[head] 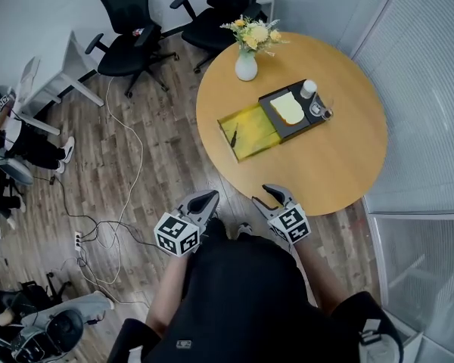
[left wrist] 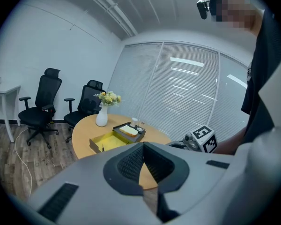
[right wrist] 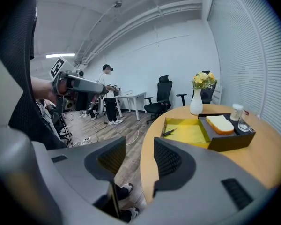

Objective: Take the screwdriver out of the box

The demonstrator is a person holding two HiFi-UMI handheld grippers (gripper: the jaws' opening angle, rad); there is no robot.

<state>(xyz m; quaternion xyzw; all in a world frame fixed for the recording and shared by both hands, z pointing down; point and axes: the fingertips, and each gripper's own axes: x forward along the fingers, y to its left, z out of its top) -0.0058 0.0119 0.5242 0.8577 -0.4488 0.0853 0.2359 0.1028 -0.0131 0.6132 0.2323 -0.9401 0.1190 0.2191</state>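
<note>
The screwdriver (head: pixel 233 136) lies inside the box (head: pixel 259 129), close to one end wall, so I judge a jaw could catch that wall and shove the box. My left gripper (head: pixel 205 200) is pinched closed on nothing and my right gripper (head: pixel 275 195) gapes, both well short of the box. The right gripper view looks down into the box at the tool, whereas the left gripper view barely shows it

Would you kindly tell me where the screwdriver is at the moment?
In the head view the screwdriver lies in the yellow box near its left wall, left of the dark tray, on the round table.
</note>
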